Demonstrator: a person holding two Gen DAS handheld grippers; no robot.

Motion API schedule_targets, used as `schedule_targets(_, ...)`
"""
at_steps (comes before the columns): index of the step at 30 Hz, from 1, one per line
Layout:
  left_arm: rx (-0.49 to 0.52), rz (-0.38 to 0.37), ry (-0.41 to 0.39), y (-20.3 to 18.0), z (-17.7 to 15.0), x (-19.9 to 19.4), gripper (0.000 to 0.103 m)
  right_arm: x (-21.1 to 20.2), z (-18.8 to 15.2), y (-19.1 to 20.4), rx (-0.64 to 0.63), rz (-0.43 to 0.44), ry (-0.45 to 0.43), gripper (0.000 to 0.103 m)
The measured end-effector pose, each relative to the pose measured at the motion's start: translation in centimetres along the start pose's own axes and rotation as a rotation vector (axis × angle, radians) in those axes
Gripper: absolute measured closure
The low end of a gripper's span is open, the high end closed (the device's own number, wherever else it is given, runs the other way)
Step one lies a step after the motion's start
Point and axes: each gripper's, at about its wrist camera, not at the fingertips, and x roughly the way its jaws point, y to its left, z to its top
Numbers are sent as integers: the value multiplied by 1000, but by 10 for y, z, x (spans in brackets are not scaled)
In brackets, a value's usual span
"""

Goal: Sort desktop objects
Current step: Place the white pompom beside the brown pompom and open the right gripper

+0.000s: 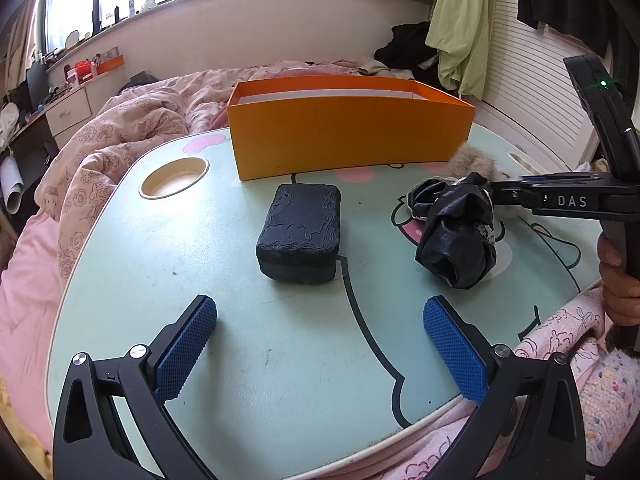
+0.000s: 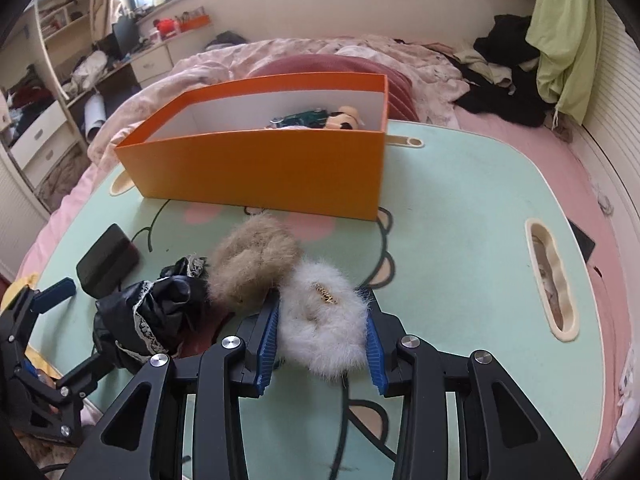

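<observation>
My right gripper point(image 2: 322, 306) is shut on a white fluffy piece point(image 2: 324, 320) with a small gold clip, low over the mint table point(image 2: 460, 240). A tan fluffy piece point(image 2: 252, 264) lies touching it on the left. Beside that sits a crumpled black cloth with lace trim point(image 2: 156, 316) point(image 1: 456, 228). A black textured case point(image 1: 300, 232) lies mid-table in front of the orange box point(image 1: 348, 136) point(image 2: 260, 168). The box holds a green toy and a plush point(image 2: 320, 118). My left gripper point(image 1: 320, 308) stands open over bare table, short of the case.
The table has a round cup hole point(image 1: 174, 178) at its left and a long slot point(image 2: 552, 280) at its right. A bed with pink quilts point(image 1: 120, 128) surrounds the table. A hand point(image 1: 618, 280) grips the right tool's handle.
</observation>
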Motion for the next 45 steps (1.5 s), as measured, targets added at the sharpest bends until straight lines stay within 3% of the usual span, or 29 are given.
schedule_targets(3,-1,1,0,0,0,0,0,6,0,10,-13,8,-21,63)
schedule_targets(5,-1,2,0,0,0,0,0,1,-4,10,-1,29,-52,45)
schedule_targets(8,-2,2,0,0,0,0,0,-19,-16,9,3,30,-131,28)
schedule_targets(15,-2,3,0,-1,0,0,0,-33,-47,21,-115,-26,-158,18)
schedule_targets(17,-3,4,0,-1,0,0,0,-25,-57,23,-149,-19,-126,1)
schedule_targets(20,-2,6,2,-1,0,0,0,-18,-58,15,-120,14,-104,0)
schedule_targets(45,-7,13,2,-1,-1,0,0,-15,-59,15,-134,26,-119,0)
